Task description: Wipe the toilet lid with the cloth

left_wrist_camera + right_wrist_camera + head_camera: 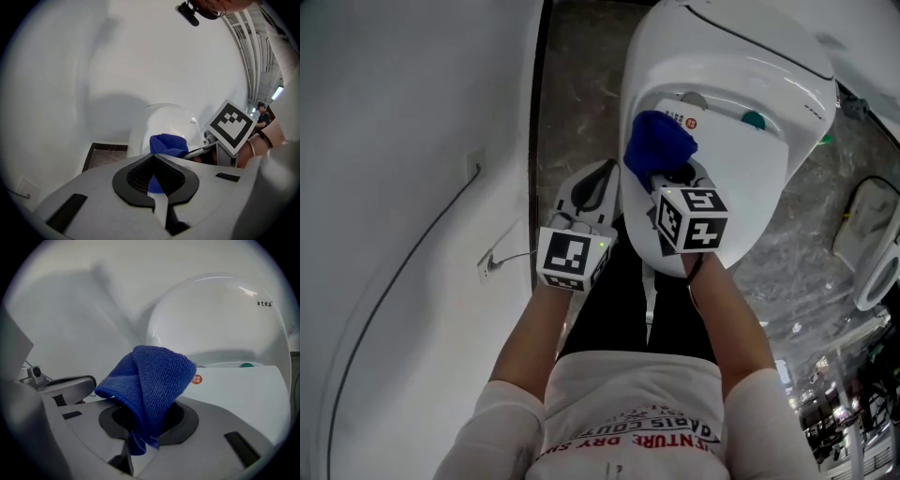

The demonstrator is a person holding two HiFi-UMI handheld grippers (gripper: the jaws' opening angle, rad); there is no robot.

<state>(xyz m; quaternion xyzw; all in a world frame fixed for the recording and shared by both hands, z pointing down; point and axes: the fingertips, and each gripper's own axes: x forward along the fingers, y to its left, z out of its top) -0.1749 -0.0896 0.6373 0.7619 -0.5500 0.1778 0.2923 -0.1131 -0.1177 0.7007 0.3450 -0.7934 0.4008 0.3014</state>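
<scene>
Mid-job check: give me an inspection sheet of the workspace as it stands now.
Surface: toilet lid, white, closed; no marks seen.
Job's things: blue cloth, bunched, over the lid's near end; contact cannot be told.
Clutter: nothing seen.
Grippers: right gripper shut on the cloth; left gripper shut, empty, beside the toilet.
Cables: wall cable left of the toilet, clear of both grippers.
Surroundings: white wall, dark stone floor, another white fixture at right.
</scene>
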